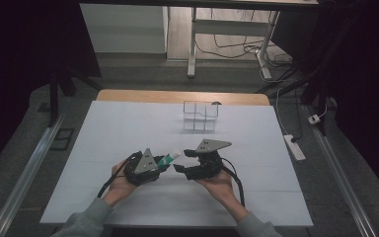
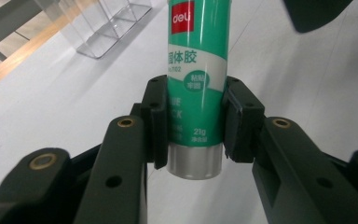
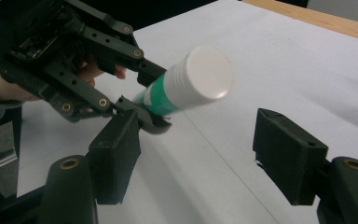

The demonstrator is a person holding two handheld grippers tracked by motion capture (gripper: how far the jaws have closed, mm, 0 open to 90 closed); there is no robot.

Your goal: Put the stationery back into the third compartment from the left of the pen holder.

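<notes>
A green and white glue stick (image 2: 196, 88) with a white cap (image 3: 206, 74) is clamped near its base by my left gripper (image 2: 193, 123). In the high view the glue stick (image 1: 169, 159) juts right from the left gripper (image 1: 164, 163), held above the white table. My right gripper (image 3: 200, 154) stands open just in front of the capped end, its pads (image 3: 286, 158) apart and touching nothing. From above, the right gripper (image 1: 183, 160) faces the left one, a short gap away.
A clear plastic organizer with several compartments (image 1: 201, 116) stands at the back middle of the white table cover (image 1: 128, 128). The wooden table edge (image 1: 177, 96) runs behind it. A power strip (image 1: 294, 146) and cables lie on the floor to the right.
</notes>
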